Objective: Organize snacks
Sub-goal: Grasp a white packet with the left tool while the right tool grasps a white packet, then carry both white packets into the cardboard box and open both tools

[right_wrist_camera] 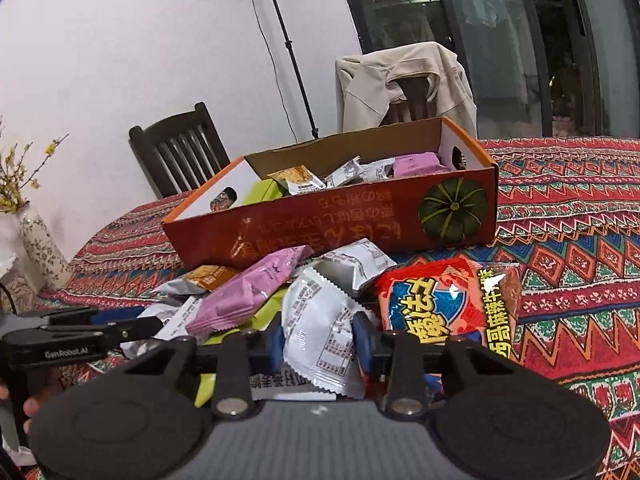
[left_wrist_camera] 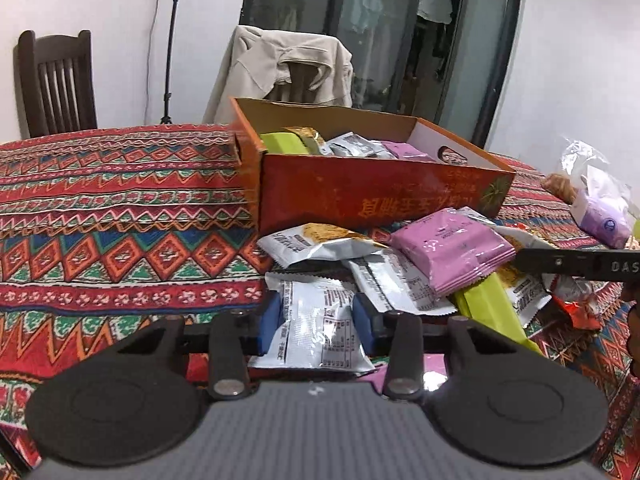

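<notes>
An orange cardboard box (left_wrist_camera: 380, 196) (right_wrist_camera: 360, 224) holds several snack packets and stands on the patterned tablecloth. A pile of packets lies in front of it: a pink packet (left_wrist_camera: 452, 248) (right_wrist_camera: 248, 292), green packets (left_wrist_camera: 492, 312), silver packets and a red bag (right_wrist_camera: 448, 304). My left gripper (left_wrist_camera: 316, 322) is shut on a silver packet (left_wrist_camera: 316, 328) at the near left of the pile. My right gripper (right_wrist_camera: 320, 340) is shut on another silver packet (right_wrist_camera: 320, 328) beside the red bag. Each gripper's body shows at the edge of the other's view.
A patterned red tablecloth (left_wrist_camera: 120, 216) covers the table. A clear bag with a purple packet (left_wrist_camera: 600, 208) lies at the right. A floral vase (right_wrist_camera: 40, 248) stands at the left. Two wooden chairs (left_wrist_camera: 56, 84) stand behind, one draped with a beige jacket (left_wrist_camera: 288, 68).
</notes>
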A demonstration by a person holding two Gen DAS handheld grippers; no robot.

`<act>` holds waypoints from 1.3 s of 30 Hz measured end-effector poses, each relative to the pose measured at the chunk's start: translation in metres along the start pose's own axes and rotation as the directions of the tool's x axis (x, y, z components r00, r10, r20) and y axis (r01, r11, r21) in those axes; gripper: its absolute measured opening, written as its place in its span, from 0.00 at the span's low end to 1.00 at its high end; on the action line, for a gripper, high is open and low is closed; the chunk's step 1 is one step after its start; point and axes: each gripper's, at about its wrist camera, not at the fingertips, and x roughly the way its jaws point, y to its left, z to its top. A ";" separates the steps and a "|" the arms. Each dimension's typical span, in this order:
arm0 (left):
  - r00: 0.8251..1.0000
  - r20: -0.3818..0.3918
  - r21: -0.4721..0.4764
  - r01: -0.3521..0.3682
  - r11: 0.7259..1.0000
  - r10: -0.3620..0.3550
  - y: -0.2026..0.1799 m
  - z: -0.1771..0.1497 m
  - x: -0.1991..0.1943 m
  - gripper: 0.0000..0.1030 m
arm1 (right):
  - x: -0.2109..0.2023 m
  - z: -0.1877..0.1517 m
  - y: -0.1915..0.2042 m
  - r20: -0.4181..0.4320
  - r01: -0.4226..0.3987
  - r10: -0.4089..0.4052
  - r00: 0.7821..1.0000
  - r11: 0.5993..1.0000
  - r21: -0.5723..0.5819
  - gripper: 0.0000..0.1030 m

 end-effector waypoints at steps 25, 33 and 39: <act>0.988 0.144 -0.075 0.072 0.995 -0.061 -0.044 -0.010 -0.150 0.39 | -0.100 -0.013 0.024 0.166 0.036 -0.029 0.986 0.999 -0.039 0.30; 0.985 0.169 -0.113 0.066 0.991 -0.046 -0.088 -0.049 -0.206 0.39 | -0.186 -0.036 0.043 0.221 0.079 -0.045 0.974 0.986 -0.147 0.30; 0.986 0.164 -0.101 0.059 0.993 -0.042 -0.091 -0.025 -0.197 0.39 | -0.203 -0.036 0.034 0.225 0.078 -0.042 0.973 0.985 -0.155 0.30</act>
